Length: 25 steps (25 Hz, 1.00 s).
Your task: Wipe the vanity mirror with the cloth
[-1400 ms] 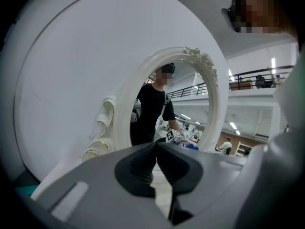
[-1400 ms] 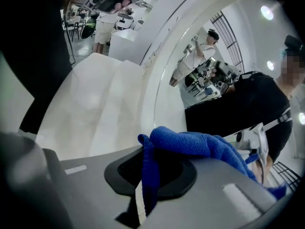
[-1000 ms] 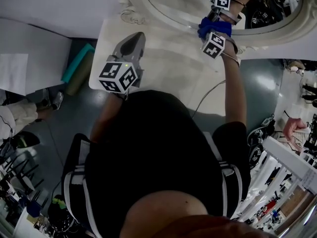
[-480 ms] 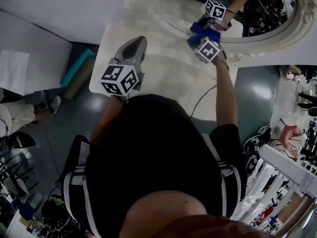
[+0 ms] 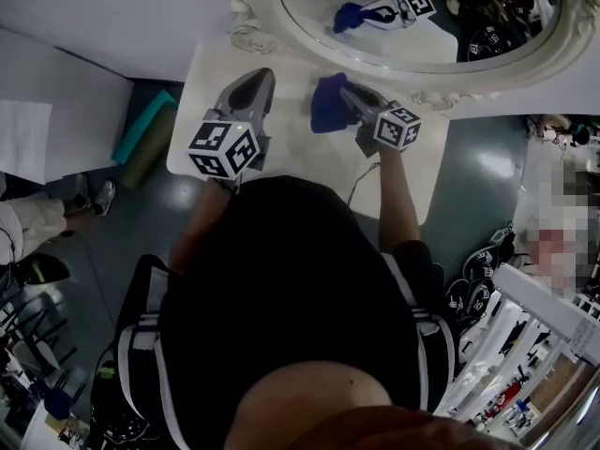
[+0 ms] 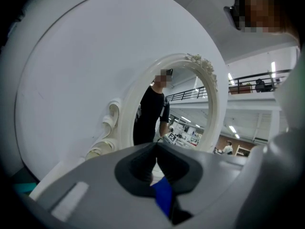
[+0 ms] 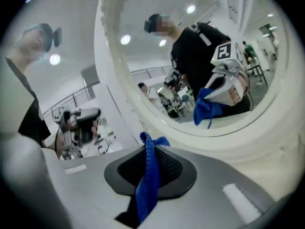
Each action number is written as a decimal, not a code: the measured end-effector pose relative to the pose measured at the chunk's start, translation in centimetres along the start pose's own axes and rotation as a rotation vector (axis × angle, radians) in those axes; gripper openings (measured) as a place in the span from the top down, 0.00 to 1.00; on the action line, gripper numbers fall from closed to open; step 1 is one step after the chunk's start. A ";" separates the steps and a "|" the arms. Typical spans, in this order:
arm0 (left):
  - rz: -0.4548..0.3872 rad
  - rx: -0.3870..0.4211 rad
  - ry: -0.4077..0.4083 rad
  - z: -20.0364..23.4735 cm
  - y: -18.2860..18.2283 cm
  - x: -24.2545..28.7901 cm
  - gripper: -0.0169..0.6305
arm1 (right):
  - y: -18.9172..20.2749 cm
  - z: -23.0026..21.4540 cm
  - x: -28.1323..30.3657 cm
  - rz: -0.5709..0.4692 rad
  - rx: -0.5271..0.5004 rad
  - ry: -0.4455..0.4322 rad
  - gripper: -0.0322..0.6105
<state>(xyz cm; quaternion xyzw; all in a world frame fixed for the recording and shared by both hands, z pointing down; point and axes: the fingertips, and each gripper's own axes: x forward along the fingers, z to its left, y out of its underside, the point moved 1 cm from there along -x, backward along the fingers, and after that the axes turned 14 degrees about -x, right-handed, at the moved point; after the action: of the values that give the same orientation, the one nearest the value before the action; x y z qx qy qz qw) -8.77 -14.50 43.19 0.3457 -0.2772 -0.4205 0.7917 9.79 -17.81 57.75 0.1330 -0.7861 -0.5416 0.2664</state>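
The oval vanity mirror (image 5: 450, 43) in its ornate white frame stands at the back of the white table (image 5: 305, 162). My right gripper (image 5: 343, 94) hovers over the table just in front of the frame, shut on the blue cloth (image 5: 326, 106), which bunches at its tip. In the right gripper view the cloth (image 7: 148, 185) hangs from the shut jaws of the right gripper (image 7: 150, 149), with the mirror (image 7: 190, 56) close ahead. My left gripper (image 5: 255, 78) hangs over the table's left part, jaws together, pointing at the mirror (image 6: 176, 113). The left gripper (image 6: 156, 147) holds nothing that I can make out.
The glass reflects the cloth and the right gripper's marker cube. A teal object (image 5: 145, 129) lies on the floor left of the table. A thin cable (image 5: 361, 181) runs off the table's front edge. Racks and clutter (image 5: 525, 345) crowd the right.
My right gripper has drawn back from the mirror glass, down and to the left, and now holds the cloth over the table. The left gripper has stayed put.
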 end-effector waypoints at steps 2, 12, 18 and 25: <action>0.015 0.002 0.015 -0.5 0.4 0.5 0.96 | -2.0 0.8 -1.3 -0.173 0.104 0.038 0.89; 0.054 0.061 0.084 -3.6 2.0 2.0 0.96 | -8.6 5.2 -6.4 -0.464 0.025 0.352 0.89; 0.035 0.076 0.104 -5.0 1.9 1.7 0.96 | -11.2 7.2 -9.3 -0.502 -0.057 0.517 0.89; 0.011 0.074 0.109 -5.6 1.9 1.1 0.96 | -12.7 8.0 -12.0 -0.514 -0.079 0.647 0.89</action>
<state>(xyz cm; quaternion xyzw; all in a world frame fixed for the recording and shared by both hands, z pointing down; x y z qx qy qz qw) -3.23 -12.91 41.39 0.3955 -0.2512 -0.3861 0.7946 14.13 -10.45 40.59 0.4781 -0.5816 -0.5506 0.3606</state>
